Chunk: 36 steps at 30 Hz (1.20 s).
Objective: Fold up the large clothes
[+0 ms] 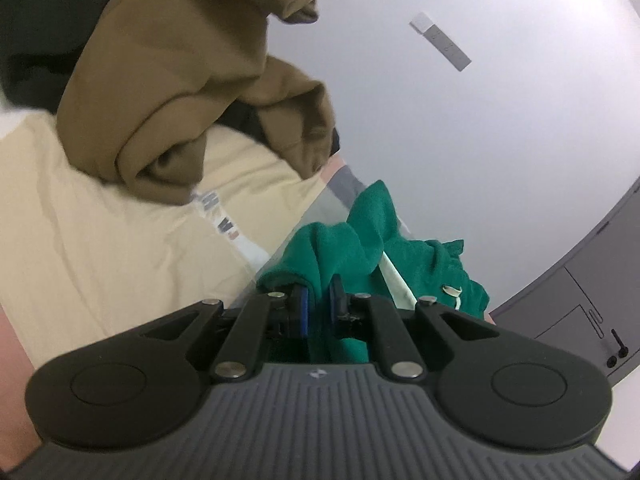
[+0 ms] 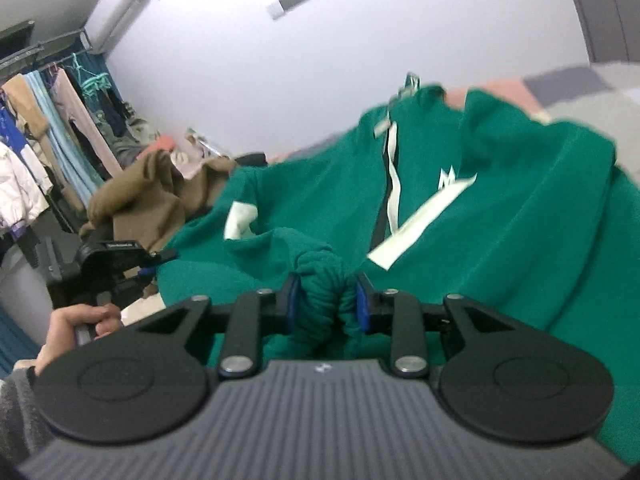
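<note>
While the green sweatshirt [image 2: 460,208] lies spread across the bed [image 1: 100,248], its length running away from both hands toward the wall, each gripper has a piece of its near edge. The left gripper [image 1: 318,304] is pinched nearly closed on a thin fold; the right gripper [image 2: 326,300], jaws wider, clamps a bunched cuff. A brown garment [image 1: 180,92] sits heaped beyond.

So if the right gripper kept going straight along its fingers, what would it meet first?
More of the green sweatshirt: the right gripper is already shut on a bunched fold of it, and the garment spreads directly ahead. Depth is hard to judge.
</note>
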Each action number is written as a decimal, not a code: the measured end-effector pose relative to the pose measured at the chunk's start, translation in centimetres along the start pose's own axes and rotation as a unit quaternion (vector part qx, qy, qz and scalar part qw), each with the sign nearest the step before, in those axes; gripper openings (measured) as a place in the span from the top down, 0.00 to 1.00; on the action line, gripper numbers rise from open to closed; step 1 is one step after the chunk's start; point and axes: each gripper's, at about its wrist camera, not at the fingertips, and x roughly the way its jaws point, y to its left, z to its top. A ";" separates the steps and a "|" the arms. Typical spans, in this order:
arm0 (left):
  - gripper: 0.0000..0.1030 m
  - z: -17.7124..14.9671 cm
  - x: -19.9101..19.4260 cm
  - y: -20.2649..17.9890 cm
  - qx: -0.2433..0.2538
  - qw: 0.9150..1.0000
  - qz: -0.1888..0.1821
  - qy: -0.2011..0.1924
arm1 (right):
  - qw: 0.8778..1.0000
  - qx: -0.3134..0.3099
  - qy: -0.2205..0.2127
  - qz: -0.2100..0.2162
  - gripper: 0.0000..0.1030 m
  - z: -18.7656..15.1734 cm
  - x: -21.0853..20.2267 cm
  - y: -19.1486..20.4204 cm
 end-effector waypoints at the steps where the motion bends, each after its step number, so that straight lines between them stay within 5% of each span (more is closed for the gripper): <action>1: 0.89 -0.1 -0.1 -0.4 0.010 1.000 0.005 0.002 | 1.000 -0.012 0.004 -0.010 0.70 -0.1 -0.4 0.4; 7: 0.89 -2.1 1.8 -1.4 0.078 0.994 0.067 0.035 | 0.994 -0.013 0.083 -0.071 0.69 -3.0 2.2 -0.4; 12: 0.85 -3.3 2.7 -1.9 0.123 0.987 0.095 0.046 | 0.993 0.005 0.099 -0.071 0.67 -3.7 3.3 -1.6; 13: 0.79 -3.3 2.5 -2.0 0.125 0.987 0.093 0.047 | 0.993 0.005 0.099 -0.069 0.66 -3.5 3.1 -1.4; 15: 0.40 -3.1 1.9 -2.3 0.125 0.986 0.096 0.053 | 0.993 0.009 0.096 -0.064 0.64 -3.4 2.6 -1.5; 17: 0.32 -3.1 0.6 -2.7 0.126 0.986 0.103 0.046 | 0.994 0.014 0.092 -0.064 0.55 -3.4 2.2 -1.7; 21: 0.30 -2.6 -3.4 -4.5 0.136 0.987 0.077 0.029 | 0.995 0.033 0.064 -0.064 0.27 -2.5 0.5 -1.7; 27: 0.29 -1.8 -6.1 -10.4 0.189 0.981 0.029 0.022 | 0.998 0.043 0.007 -0.048 0.26 0.7 -2.5 -1.5; 31: 0.29 -1.0 -3.1 -15.3 0.201 0.978 -0.013 0.049 | 0.999 0.026 -0.011 -0.039 0.26 5.1 -1.8 -1.5; 36: 0.29 -0.1 5.1 -19.8 0.191 0.978 -0.033 0.082 | 0.999 0.018 -0.018 -0.041 0.26 11.3 2.5 -3.8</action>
